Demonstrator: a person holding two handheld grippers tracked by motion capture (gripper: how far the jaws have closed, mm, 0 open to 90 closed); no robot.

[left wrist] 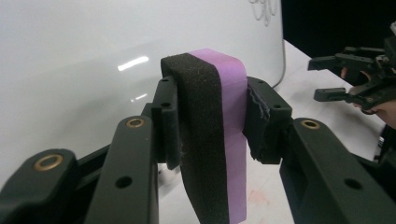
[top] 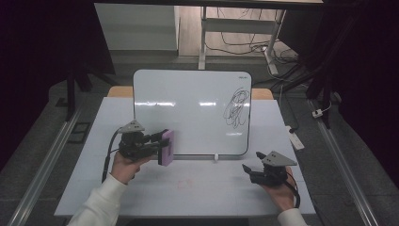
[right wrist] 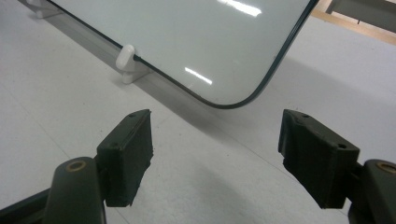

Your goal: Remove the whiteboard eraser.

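Observation:
A whiteboard point(top: 188, 108) stands tilted on the table, with a black scribble point(top: 236, 107) near its upper right. My left gripper point(top: 162, 143) is shut on a purple eraser point(top: 166, 147) with a black foam face, held just in front of the board's lower left part. In the left gripper view the eraser point(left wrist: 219, 135) stands upright between the jaws, foam side toward the whiteboard point(left wrist: 93, 56). My right gripper point(top: 251, 162) rests open near the table's front right, nothing between its jaws. In the right gripper view, the right gripper point(right wrist: 215, 158) faces the whiteboard's lower corner point(right wrist: 224, 56).
A white clip foot point(top: 215, 157) props the board's bottom edge; the same white clip foot point(right wrist: 126, 58) appears in the right gripper view. A faint red mark point(top: 184, 183) is on the white table point(top: 211, 193). Cables and desk legs lie on the floor behind.

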